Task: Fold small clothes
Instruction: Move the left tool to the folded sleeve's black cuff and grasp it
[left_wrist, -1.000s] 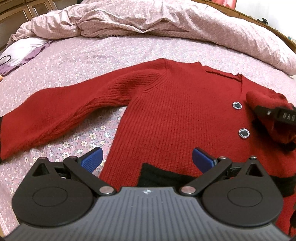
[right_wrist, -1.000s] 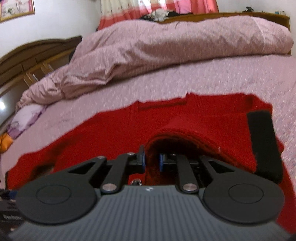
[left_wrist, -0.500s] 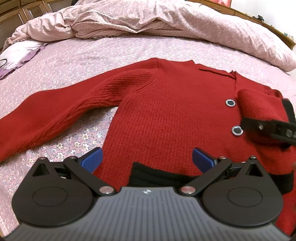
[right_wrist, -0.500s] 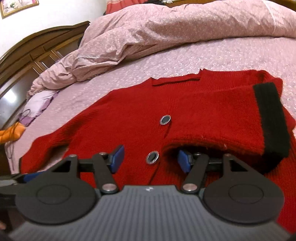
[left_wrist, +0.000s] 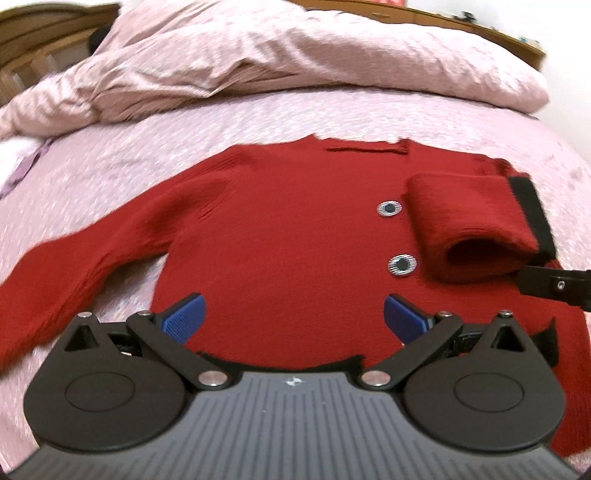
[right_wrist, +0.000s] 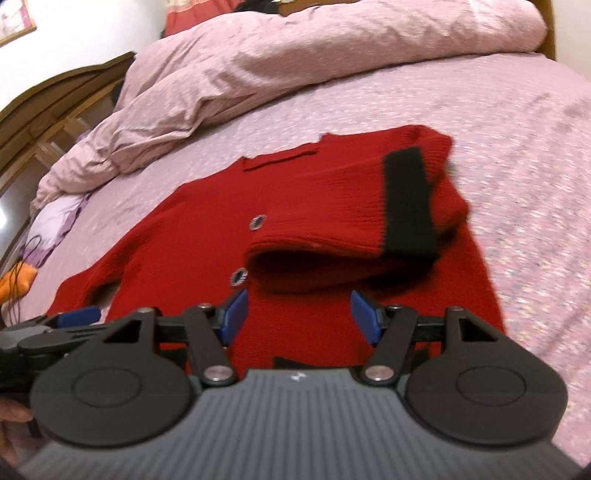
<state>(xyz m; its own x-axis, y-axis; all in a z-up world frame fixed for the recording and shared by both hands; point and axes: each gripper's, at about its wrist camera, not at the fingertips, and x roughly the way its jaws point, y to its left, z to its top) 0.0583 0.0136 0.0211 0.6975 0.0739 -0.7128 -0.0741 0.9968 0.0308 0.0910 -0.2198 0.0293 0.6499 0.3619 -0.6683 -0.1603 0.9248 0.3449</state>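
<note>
Red cardigan flat on the bedsheet, one black-cuffed sleeve folded across it; left gripper and right gripper both released, empty, just before its hem.

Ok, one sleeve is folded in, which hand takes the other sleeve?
Left, probably. The flat sleeve stretches out on the left tool's side, and that tool is open and empty. The right tool, also open, sits by the folded sleeve, across the sweater.

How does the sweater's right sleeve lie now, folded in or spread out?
Folded in. The right sleeve lies doubled back across the sweater chest, its black cuff on top beside the buttons; the other sleeve is spread.
</note>
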